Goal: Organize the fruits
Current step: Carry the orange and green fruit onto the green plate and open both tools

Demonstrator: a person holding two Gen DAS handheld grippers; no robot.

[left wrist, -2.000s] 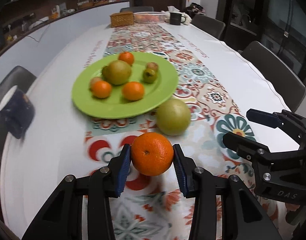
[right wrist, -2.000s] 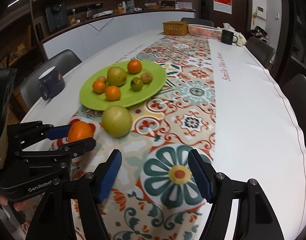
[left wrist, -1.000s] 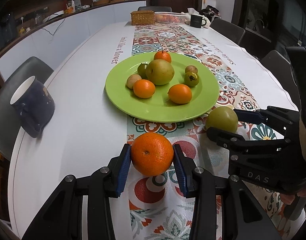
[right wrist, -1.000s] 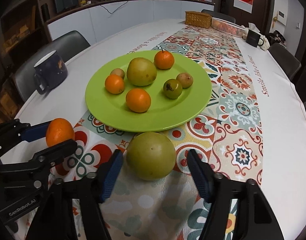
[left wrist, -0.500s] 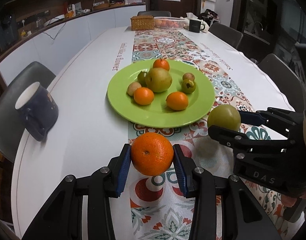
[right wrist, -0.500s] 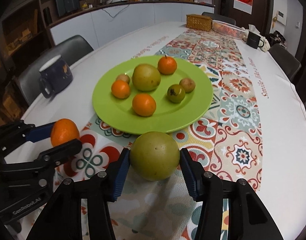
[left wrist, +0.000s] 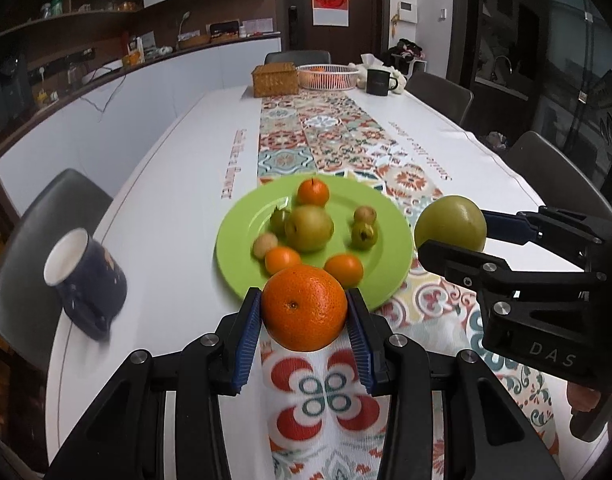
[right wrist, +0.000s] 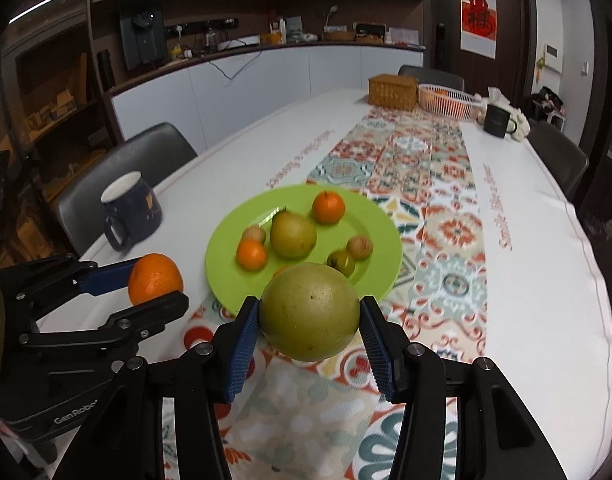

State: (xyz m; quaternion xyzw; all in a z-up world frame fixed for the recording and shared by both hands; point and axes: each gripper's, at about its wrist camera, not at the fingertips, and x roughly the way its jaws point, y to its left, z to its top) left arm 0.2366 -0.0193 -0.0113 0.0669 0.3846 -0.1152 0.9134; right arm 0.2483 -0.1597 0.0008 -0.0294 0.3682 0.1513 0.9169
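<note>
My left gripper (left wrist: 305, 324) is shut on a large orange (left wrist: 304, 307) and holds it above the table, just short of the green plate (left wrist: 390, 256). My right gripper (right wrist: 309, 332) is shut on a round green pear (right wrist: 310, 311), also lifted, near the plate's front edge (right wrist: 222, 280). The plate holds a pear (left wrist: 309, 227), small oranges and several small green and brown fruits. The orange shows in the right wrist view (right wrist: 155, 278), the green pear in the left wrist view (left wrist: 450, 227).
A dark blue mug (left wrist: 86, 278) stands left of the plate on the white tablecloth. A patterned runner (left wrist: 326, 140) runs down the table. A wicker box (left wrist: 275, 79), a white basket (left wrist: 327, 77) and a black mug (left wrist: 379, 81) stand at the far end. Chairs line both sides.
My right gripper closed on the green pear and lifted it off the runner. My left gripper raised the orange and brought it closer to the plate.
</note>
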